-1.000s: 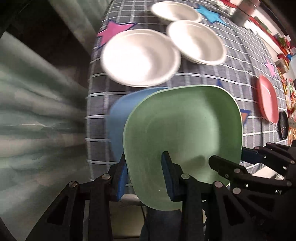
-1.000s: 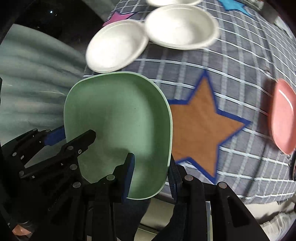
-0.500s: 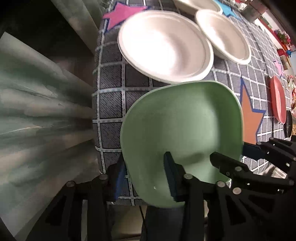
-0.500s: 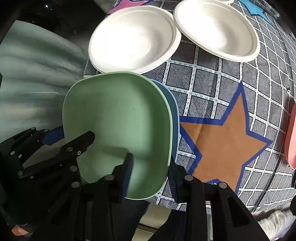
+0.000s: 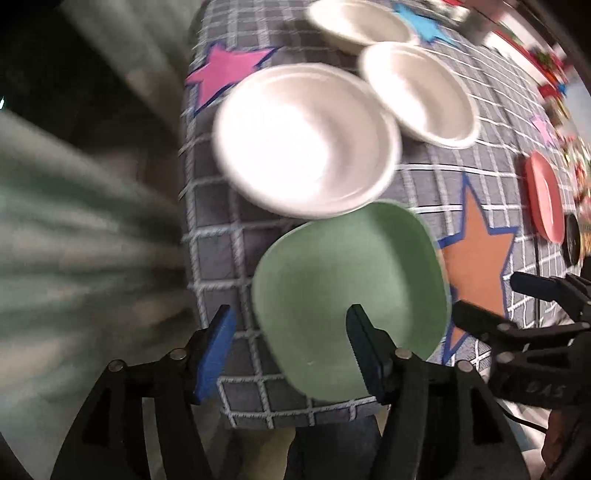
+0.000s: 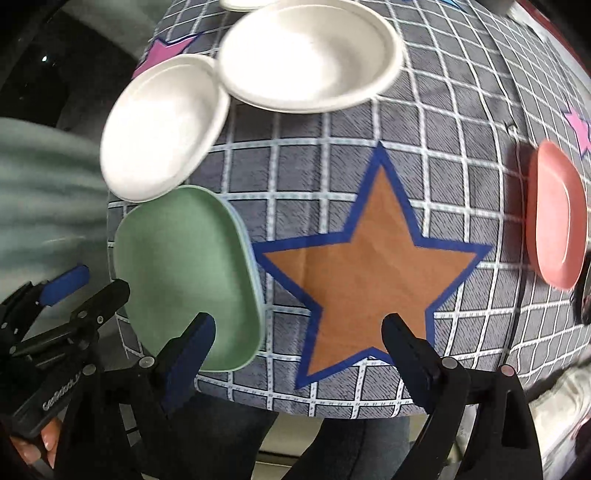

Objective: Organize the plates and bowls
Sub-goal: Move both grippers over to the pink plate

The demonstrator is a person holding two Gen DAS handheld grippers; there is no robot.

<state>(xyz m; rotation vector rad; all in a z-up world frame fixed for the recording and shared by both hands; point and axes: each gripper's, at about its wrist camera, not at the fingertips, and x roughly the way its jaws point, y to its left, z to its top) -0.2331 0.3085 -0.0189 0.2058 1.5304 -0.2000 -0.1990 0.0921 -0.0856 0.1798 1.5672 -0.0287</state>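
A green square plate [image 5: 351,295] [image 6: 188,277] lies on the table's near left corner, stacked on a blue plate whose rim [image 6: 255,273] just shows. My left gripper [image 5: 291,350] is open at the plate's near edge, holding nothing. My right gripper [image 6: 299,350] is open, to the right of the green plate, over an orange star. Three white round plates [image 5: 306,140] [image 5: 417,92] [image 5: 358,22] lie farther back. A pink square plate [image 5: 545,195] [image 6: 557,214] lies at the far right.
The table has a grey checked cloth [image 6: 332,122] with coloured stars. The table's near edge [image 6: 332,402] and left edge [image 5: 188,221] are close by, with a green curtain [image 5: 74,240] to the left. A dark round object [image 5: 572,240] sits beyond the pink plate.
Both grippers have opened and let go of the green plate, which now rests on the blue plate. Both grippers have pulled back, the right one shifting right.
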